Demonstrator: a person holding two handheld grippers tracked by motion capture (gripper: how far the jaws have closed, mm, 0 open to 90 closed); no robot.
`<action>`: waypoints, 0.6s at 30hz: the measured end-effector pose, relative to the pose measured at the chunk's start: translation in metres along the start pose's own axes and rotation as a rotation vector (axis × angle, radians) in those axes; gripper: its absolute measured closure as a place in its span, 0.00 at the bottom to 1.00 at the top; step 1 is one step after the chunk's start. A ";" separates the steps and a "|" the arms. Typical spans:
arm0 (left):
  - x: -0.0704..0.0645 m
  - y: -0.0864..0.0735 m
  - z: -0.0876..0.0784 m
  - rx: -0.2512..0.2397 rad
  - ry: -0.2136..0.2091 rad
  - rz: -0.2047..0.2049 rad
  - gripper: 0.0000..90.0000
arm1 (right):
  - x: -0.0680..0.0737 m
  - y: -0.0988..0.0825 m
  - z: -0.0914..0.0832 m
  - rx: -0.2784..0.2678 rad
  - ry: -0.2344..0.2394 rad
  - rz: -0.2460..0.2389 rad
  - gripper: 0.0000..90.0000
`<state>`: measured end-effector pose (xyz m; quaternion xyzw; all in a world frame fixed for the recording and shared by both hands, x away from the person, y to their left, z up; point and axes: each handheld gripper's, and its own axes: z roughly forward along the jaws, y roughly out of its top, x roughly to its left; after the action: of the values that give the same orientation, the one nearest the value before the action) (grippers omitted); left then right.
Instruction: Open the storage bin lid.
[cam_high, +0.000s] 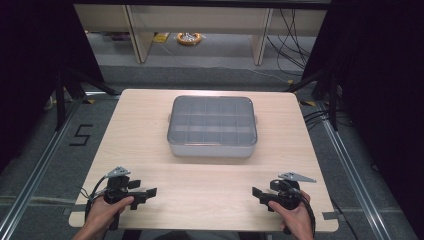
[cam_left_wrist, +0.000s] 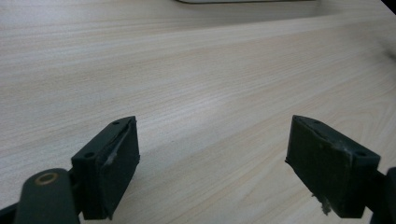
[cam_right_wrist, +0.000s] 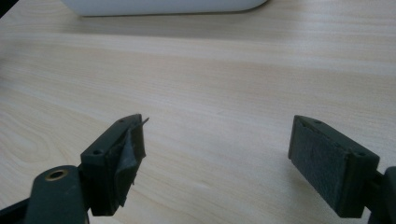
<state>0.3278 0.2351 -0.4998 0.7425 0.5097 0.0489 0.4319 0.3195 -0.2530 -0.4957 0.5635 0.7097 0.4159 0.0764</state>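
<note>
A grey plastic box (cam_high: 212, 127) with a translucent lid and many small compartments sits on the middle of the light wooden table (cam_high: 210, 180). Its white front edge shows at the top of the left gripper view (cam_left_wrist: 243, 1) and of the right gripper view (cam_right_wrist: 163, 6). My left gripper (cam_high: 145, 192) rests near the table's front left, held by a hand, its jaws wide apart with only bare wood between them (cam_left_wrist: 212, 158). My right gripper (cam_high: 261, 194) sits near the front right, also open and empty (cam_right_wrist: 217, 161). The pad on its left jaw is frayed.
The table stands on a grey floor with metal rails on both sides. Black frame legs (cam_high: 65, 90) stand at the back left and back right. Cables (cam_high: 295, 30) and a yellow tape roll (cam_high: 189, 38) lie on the floor beyond the table.
</note>
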 end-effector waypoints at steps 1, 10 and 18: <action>0.000 0.000 0.000 -0.001 0.001 0.001 0.18 | 0.000 0.001 0.000 0.006 -0.004 -0.002 0.21; 0.000 0.001 0.000 -0.004 0.001 0.001 0.18 | -0.005 0.003 0.001 -0.018 -0.008 -0.025 0.21; 0.001 0.003 0.001 -0.010 -0.002 -0.012 0.18 | -0.008 0.007 0.001 -0.027 -0.007 -0.016 0.22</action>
<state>0.3304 0.2349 -0.4986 0.7373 0.5134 0.0485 0.4364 0.3282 -0.2589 -0.4946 0.5582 0.7083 0.4226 0.0900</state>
